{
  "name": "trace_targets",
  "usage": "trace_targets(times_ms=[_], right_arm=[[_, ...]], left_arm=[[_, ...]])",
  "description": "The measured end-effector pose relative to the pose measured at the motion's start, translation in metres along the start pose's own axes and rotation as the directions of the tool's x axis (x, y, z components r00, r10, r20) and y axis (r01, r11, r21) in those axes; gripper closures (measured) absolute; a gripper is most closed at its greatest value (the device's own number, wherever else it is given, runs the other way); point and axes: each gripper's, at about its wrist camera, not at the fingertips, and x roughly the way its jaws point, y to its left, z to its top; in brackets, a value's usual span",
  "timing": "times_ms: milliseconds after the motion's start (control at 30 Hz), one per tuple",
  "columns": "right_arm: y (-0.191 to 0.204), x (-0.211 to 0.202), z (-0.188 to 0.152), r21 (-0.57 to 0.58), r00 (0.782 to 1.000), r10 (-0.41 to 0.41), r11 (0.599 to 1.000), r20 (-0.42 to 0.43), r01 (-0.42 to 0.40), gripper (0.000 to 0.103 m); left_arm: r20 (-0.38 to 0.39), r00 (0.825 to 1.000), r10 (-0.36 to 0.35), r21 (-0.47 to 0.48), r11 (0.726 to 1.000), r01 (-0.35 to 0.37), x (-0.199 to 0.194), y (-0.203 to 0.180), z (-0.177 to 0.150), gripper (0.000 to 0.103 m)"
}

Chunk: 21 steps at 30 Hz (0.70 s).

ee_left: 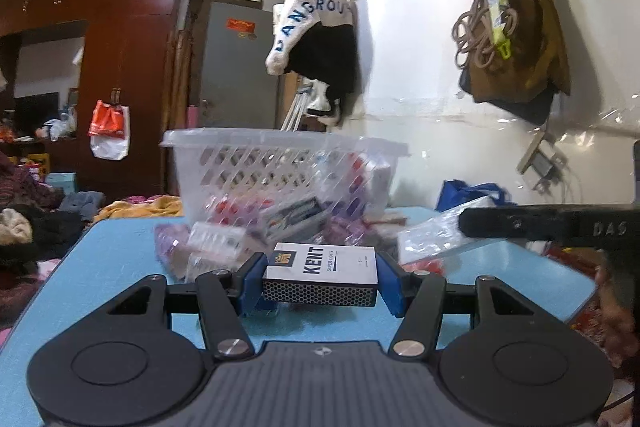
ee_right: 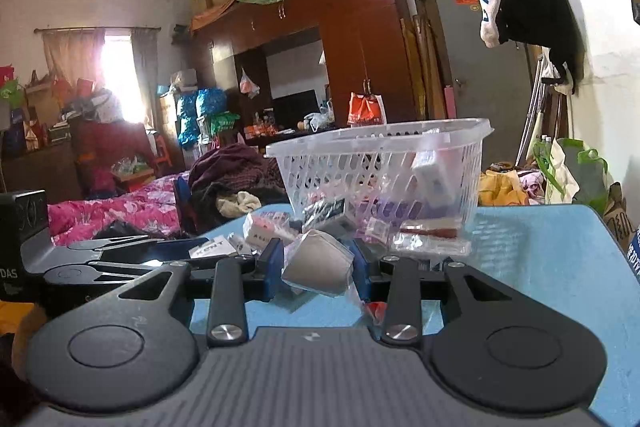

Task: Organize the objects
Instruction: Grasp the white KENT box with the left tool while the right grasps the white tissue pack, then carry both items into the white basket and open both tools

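Blue tabletop (ee_left: 120,267) carries a clear basket (ee_left: 280,163) at its far side, likely the bin; left gripper (ee_left: 320,281) fingers grasp a Kent box (ee_left: 324,263) and right gripper (ee_right: 318,263) fingers clench a bagged mask (ee_right: 320,263), both aimed toward it

The left gripper (ee_left: 320,281), black with blue pads, points nearly level and a little downward, its jaws closed from both sides on a white KENT cigarette pack (ee_left: 325,263) held flat between the pads. The right gripper (ee_right: 319,267), of the same build, points likewise, its jaws pressed on a grey folded mask in a clear plastic wrapper (ee_right: 318,263). The two grippers sit side by side, left beside right.
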Motion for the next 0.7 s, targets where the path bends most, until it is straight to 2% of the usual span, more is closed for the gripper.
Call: trace_targets(times_ms=[100,200,333,433,533,633,700], right_arm=[[0.008,0.002,0.02,-0.04,0.998,-0.033,0.999,0.056,0.036,0.063],[0.008,0.016,0.054,-0.064,0.987,-0.089,0.993,0.137,0.098,0.063],[-0.001,0.062,0.098,-0.103,0.977,-0.13,0.983,0.172,0.149,0.063],[-0.012,0.103,0.117,-0.122,0.976,-0.172,0.974,0.131,0.189,0.063],[-0.022,0.134,0.124,-0.121,0.978,-0.188,0.973,0.084,0.198,0.063],[-0.025,0.146,0.123,-0.132,0.979,-0.194,0.971,0.065,0.201,0.063],[-0.025,0.153,0.122,-0.156,0.979,-0.199,0.966,0.052,0.205,0.061]], left_arm=[[0.042,0.999,0.021,-0.001,1.0,-0.021,0.002,0.004,0.026,0.041],[0.082,0.996,0.028,-0.033,0.999,-0.025,0.018,0.013,0.058,0.041],[0.102,0.988,0.111,-0.035,0.993,-0.108,0.062,0.026,0.106,0.041],[0.038,0.99,0.138,-0.069,0.988,-0.135,0.103,0.041,0.13,0.041],[-0.017,0.985,0.173,-0.086,0.981,-0.174,0.134,0.054,0.139,0.041],[-0.063,0.978,0.197,-0.086,0.976,-0.202,0.156,0.062,0.139,0.041],[-0.051,0.978,0.203,-0.077,0.975,-0.207,0.162,0.067,0.139,0.039]])
